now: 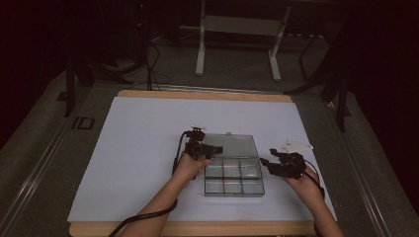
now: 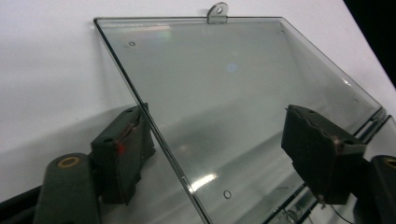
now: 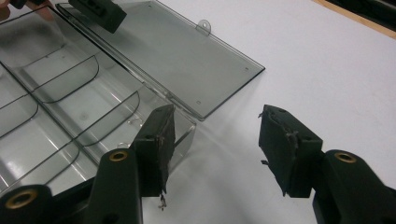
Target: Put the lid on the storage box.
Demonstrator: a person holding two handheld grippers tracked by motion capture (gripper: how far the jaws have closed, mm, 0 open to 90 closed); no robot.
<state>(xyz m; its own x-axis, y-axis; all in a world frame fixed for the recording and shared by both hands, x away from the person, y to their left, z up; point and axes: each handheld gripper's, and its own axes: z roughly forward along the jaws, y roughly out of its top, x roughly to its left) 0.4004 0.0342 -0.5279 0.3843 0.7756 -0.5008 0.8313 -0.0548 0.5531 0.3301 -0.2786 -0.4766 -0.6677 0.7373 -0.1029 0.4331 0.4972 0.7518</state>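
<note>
Nearest the high camera, the person's two forearms entered from the bottom edge, their elbows cut off by the frame. The left gripper (image 1: 213, 149) rested at the left edge of the clear plastic organiser box (image 1: 234, 178), which lay on the white sheet (image 1: 138, 148) right of the table's centre. The box's lid (image 1: 231, 144) was folded open toward the far side and lay nearly flat on the sheet, joined to the tray by a hinge along its near edge. In the left gripper view the jaws stood apart with the lid's side edge (image 2: 154, 126) running between them; one pad lay close against that edge, the other stood clear over the lid, and actual contact could not be made out. A small hang tab (image 2: 218, 12) projected from the lid's far edge. The right gripper (image 1: 267, 163) hovered just beside the tray's right side, jaws standing wide with nothing between them; in its own view the left jaw overlapped the tray's corner (image 3: 184, 130), hiding part of it. The tray's dividers (image 3: 70, 74) were visible through the transparent walls, though reflections made the compartments' contents hard to judge. The room beyond the table was dark.
</note>
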